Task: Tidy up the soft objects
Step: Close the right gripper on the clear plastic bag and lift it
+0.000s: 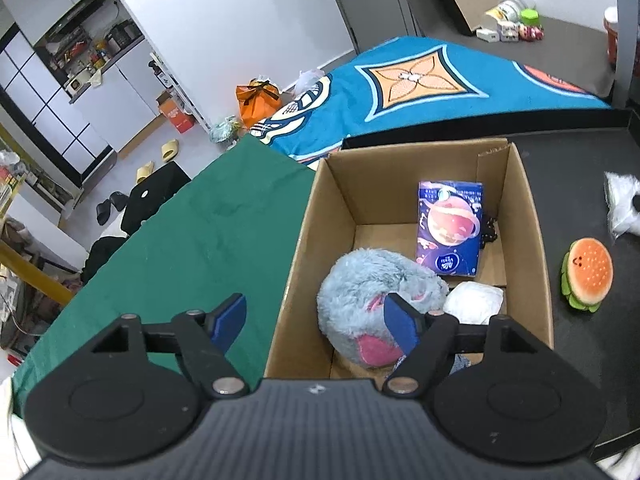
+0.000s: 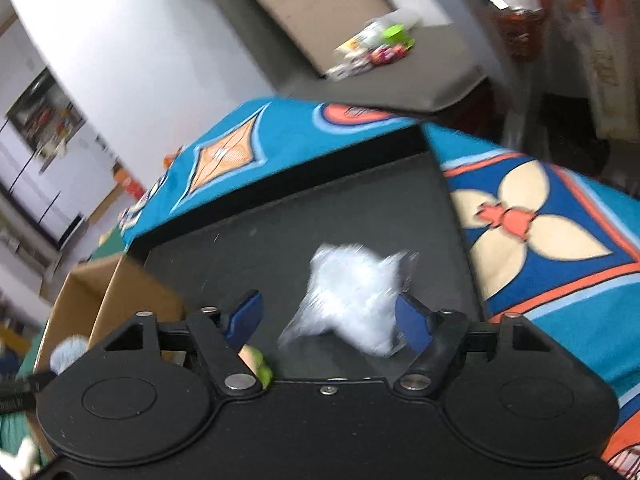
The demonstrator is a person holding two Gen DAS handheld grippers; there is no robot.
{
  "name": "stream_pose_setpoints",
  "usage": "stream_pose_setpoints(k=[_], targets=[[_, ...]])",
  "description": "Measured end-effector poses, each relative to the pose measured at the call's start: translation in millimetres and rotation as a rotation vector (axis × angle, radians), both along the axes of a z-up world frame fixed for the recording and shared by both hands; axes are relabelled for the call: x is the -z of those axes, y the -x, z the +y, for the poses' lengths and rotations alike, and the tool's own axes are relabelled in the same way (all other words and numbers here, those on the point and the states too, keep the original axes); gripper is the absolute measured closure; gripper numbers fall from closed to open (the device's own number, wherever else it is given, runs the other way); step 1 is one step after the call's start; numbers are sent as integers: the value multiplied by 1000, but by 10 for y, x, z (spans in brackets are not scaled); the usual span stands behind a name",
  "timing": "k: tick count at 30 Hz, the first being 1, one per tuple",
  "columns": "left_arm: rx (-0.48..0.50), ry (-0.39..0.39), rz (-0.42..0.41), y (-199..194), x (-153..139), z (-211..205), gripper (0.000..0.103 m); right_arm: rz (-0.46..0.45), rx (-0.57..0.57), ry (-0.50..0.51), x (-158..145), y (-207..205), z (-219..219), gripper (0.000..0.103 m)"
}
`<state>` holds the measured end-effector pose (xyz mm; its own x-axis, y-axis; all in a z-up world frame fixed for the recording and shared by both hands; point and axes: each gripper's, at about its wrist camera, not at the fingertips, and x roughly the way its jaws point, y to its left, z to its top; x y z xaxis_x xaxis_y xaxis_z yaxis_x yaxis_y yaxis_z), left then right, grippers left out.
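Observation:
An open cardboard box (image 1: 320,208) holds a fluffy blue and pink plush (image 1: 368,288), a purple tissue pack (image 1: 448,228) and a white soft bundle (image 1: 474,300). My left gripper (image 1: 316,316) is open and empty above the box's left wall. A burger plush (image 1: 588,276) lies on the black tray (image 1: 560,184) right of the box. A white fluffy item in clear wrap (image 2: 352,296) lies on the tray (image 2: 256,240); it also shows at the right edge of the left wrist view (image 1: 622,204). My right gripper (image 2: 328,316) is open, just in front of it. The right view is blurred.
A green cloth (image 1: 208,232) covers the surface left of the box. A blue patterned blanket (image 1: 420,84) lies behind and beside the tray. The box's corner (image 2: 108,304) shows at the left of the right wrist view. Clutter sits on the floor far left.

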<state>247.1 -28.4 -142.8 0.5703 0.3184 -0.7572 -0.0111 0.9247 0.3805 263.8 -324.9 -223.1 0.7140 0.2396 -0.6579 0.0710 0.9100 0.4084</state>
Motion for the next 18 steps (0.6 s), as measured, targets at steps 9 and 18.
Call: stream_pose_setpoints(k=[9,18], targets=[[10,-40,32,-57,69,-85,28,37,60,-24,168,-157,-182,43],[8,-52,44,-95,102,-105,28,17,0,52,213,-261,4,41]])
